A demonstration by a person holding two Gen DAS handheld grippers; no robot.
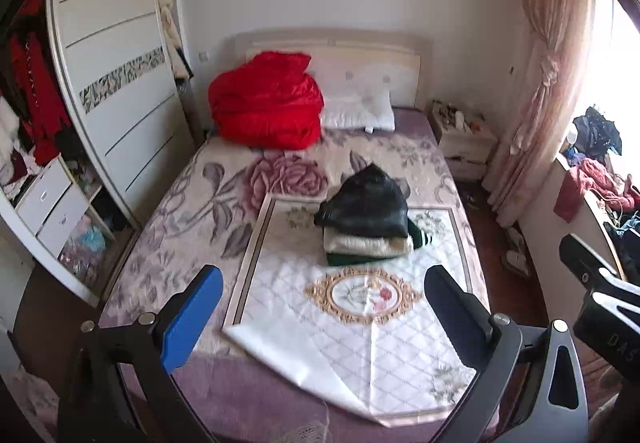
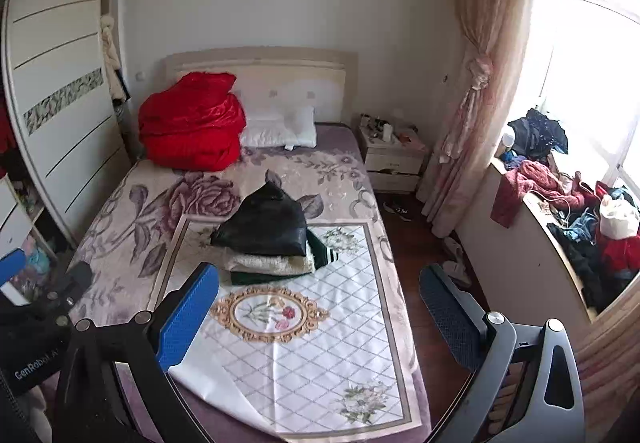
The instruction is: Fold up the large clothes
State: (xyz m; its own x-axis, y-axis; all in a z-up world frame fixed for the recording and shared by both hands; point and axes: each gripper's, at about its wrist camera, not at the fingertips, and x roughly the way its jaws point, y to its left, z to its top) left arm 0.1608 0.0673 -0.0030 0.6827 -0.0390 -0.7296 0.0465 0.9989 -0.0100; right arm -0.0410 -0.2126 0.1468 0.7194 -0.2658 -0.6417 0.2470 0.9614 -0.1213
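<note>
While both grippers hang above the near end of the bed, their fingers stand wide apart and hold nothing: the left gripper [image 1: 324, 317] frames the white quilted mat [image 1: 352, 343], and the right gripper [image 2: 320, 313] spans that mat's right edge and the floor beside it. Farther on, at the mat's far end, lies a stack of folded clothes [image 1: 366, 223], a black garment [image 2: 262, 225] on top, cream and dark green ones beneath. Beyond, a red quilt [image 1: 266, 105] is heaped at the far left beside a white pillow [image 1: 358, 111]. More clothes [image 2: 576, 211] clutter the window ledge at right.
</note>
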